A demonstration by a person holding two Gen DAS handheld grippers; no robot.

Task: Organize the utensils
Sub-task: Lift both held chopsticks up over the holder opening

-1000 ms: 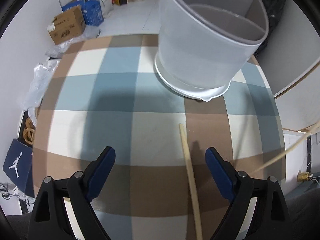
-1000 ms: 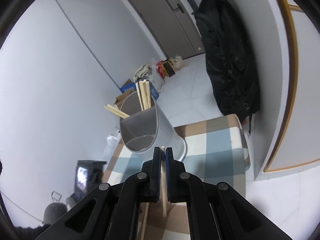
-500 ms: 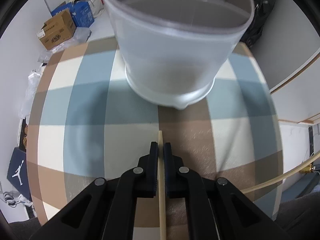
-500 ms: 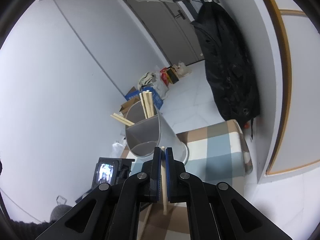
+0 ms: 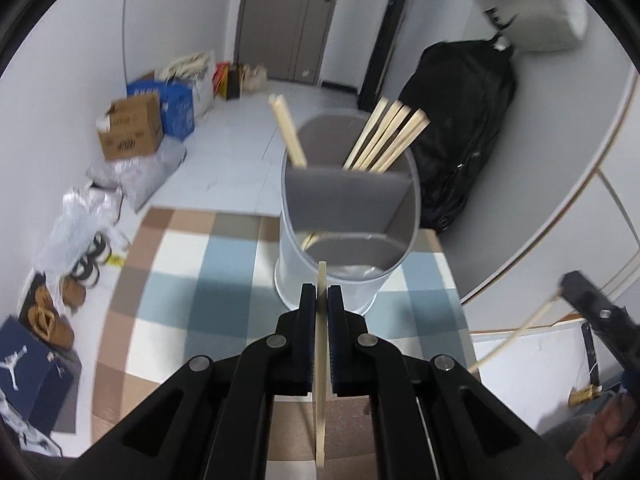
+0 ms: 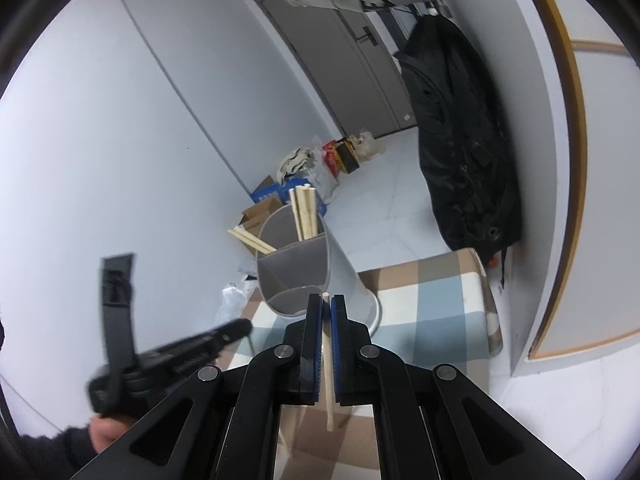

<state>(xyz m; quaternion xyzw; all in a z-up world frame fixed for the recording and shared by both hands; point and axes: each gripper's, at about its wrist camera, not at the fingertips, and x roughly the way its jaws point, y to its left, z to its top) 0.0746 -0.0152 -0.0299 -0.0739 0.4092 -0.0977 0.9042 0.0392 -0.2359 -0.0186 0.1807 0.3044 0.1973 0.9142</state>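
Observation:
A grey divided utensil holder [image 5: 348, 236] stands on the checked tablecloth [image 5: 192, 280]; it also shows in the right wrist view [image 6: 304, 268]. Several wooden chopsticks [image 5: 388, 140] stand in its far compartments, while its near compartment holds none that I can see. My left gripper [image 5: 321, 296] is shut on a chopstick [image 5: 320, 368], lifted off the table just in front of the holder. My right gripper [image 6: 327, 308] is shut on another chopstick [image 6: 328, 364], held above the table to the right of the left one. The right gripper shows in the left wrist view [image 5: 596, 312].
A black bag [image 5: 460, 120] hangs behind the table by the wall. Cardboard boxes [image 5: 130, 132] and plastic bags [image 5: 88, 216] lie on the floor to the left. The left gripper crosses the right wrist view [image 6: 172, 356].
My left gripper closed on the chopstick that lay on the table, then lifted it and tilted up to face the holder. My right gripper has kept its chopstick, staying raised.

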